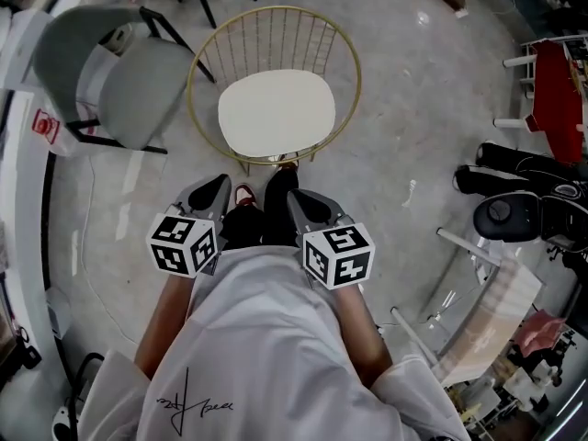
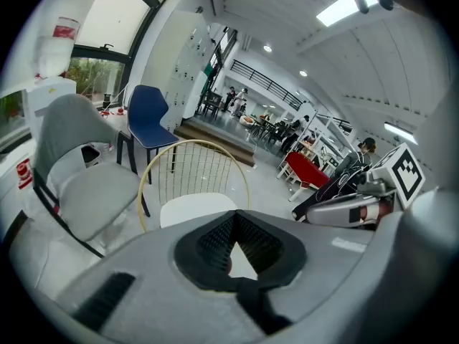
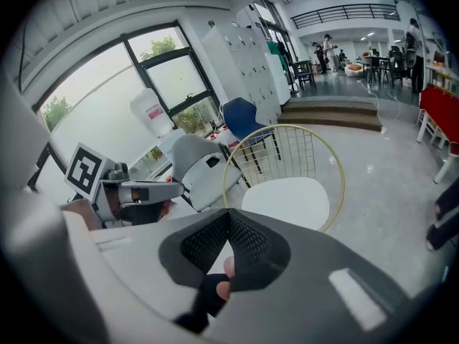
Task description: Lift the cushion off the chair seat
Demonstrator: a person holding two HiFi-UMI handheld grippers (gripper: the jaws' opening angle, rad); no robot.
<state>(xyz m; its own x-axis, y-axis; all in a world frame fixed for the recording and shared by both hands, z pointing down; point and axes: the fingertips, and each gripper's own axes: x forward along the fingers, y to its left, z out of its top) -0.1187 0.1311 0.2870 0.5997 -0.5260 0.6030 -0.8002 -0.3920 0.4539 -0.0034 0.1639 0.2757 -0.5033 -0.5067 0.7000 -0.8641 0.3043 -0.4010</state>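
The left gripper (image 2: 233, 217) has its fingers pressed together with nothing between them, and so has the right gripper (image 3: 228, 215) — both hang short of the chair, touching nothing. The white cushion (image 1: 277, 113) lies flat on the seat of the gold wire chair (image 1: 196, 62), well ahead of both.

The likely trouble is that shut fingers meeting the cushion's edge would only shove it against the wire back or skid it off onto the floor (image 1: 413, 108). They need to part first. A pinch on one side alone may let the pad droop and slip, and a low approach could snag the rim — or tip the light frame.
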